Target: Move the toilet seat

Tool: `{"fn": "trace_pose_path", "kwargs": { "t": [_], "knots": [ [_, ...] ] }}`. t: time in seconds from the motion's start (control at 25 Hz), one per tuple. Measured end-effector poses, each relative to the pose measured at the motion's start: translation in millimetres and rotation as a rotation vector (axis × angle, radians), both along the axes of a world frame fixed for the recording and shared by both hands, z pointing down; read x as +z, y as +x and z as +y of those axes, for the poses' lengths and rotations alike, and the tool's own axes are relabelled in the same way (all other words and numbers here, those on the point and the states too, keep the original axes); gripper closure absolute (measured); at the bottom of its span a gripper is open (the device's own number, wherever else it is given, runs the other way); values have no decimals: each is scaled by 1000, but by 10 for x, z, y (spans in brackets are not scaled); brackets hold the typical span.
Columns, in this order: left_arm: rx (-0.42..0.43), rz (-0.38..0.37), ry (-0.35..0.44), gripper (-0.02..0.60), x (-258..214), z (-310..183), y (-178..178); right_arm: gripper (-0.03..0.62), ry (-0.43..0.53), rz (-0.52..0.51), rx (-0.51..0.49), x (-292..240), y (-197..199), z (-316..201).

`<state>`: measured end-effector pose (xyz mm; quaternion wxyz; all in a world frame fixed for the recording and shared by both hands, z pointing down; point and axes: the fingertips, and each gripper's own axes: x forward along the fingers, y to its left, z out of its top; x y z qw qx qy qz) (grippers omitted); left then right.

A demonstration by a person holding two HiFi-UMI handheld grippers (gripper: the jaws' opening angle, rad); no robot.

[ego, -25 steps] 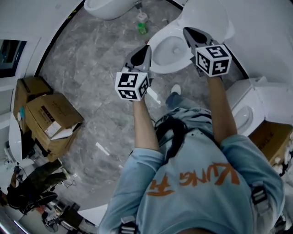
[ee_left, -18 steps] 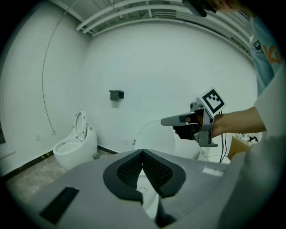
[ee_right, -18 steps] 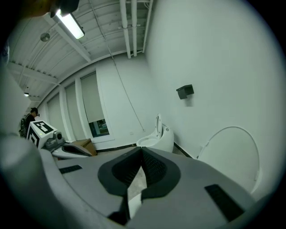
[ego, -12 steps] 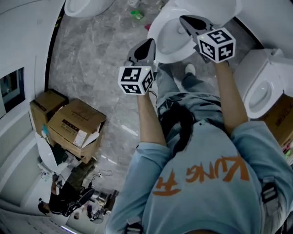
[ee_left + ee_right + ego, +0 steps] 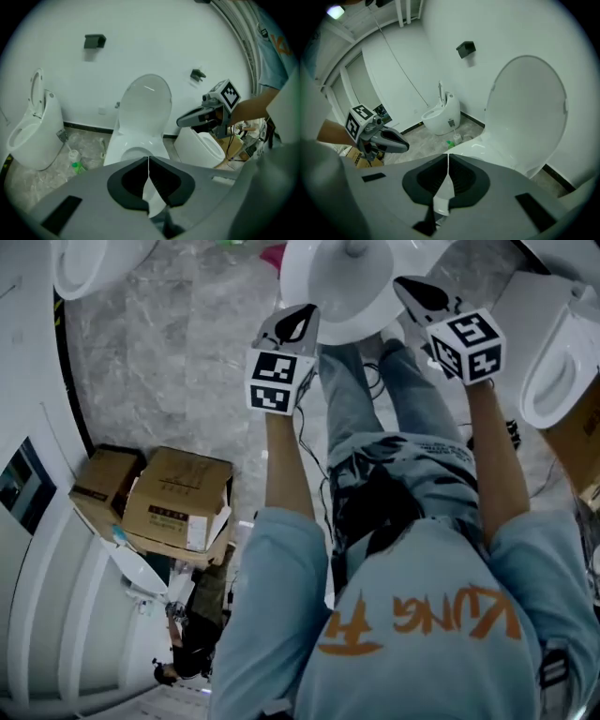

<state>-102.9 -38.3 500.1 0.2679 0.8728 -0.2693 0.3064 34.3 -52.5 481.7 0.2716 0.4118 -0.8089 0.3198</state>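
I have both claws out ahead of me at the toilet (image 5: 349,282), which stands at the far middle of the scene. My left gripper (image 5: 302,317) is clenched, its jaws meeting edge to edge with nothing between them. It hangs by the near left rim of the bowl and points downward at it. My right gripper (image 5: 412,289) is closed the same way, jaws together on nothing, and sits by the near right rim. Neither claw looks to be touching the porcelain, though the head view is too steep for me to be sure.

The toilet seat (image 5: 145,101) is raised at the far side of the bowl, upright against the white wall (image 5: 140,47). From here it reads as one white oval, and I cannot separate the seat ring from the lid.

To the far left a second toilet (image 5: 33,136) stands on the grey marbled floor (image 5: 159,362), its own lid up. A green bottle (image 5: 76,165) lies between it and the toilet. On the right a third toilet (image 5: 553,371) stands just beside the middle one. A small black fitting (image 5: 95,41) is fixed high on the wall at the left. Cardboard boxes (image 5: 178,498) are stacked near me on the left, well apart from the bowl.
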Motion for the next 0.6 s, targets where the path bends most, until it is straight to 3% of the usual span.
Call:
{"fn": "trace_pose_path", "kwargs": {
  "t": [0.16,0.32,0.48,0.52,0.6],
  "knots": [
    [149,-28,-148,582,742,220,4,578,-74,11,-11,515,-71,203],
    [269,-79,-203,582,1244,363,-48,564,-134,23,-54,991,-208,373],
    [468,-145,-285,580,1706,582,-78,535,-174,16,-155,1340,-494,519],
    [533,-164,-292,567,1797,642,-88,510,-184,13,-201,1422,-583,578],
    [661,-199,-300,457,1941,751,-120,444,-219,13,-304,1606,-768,739]
  ]
}}
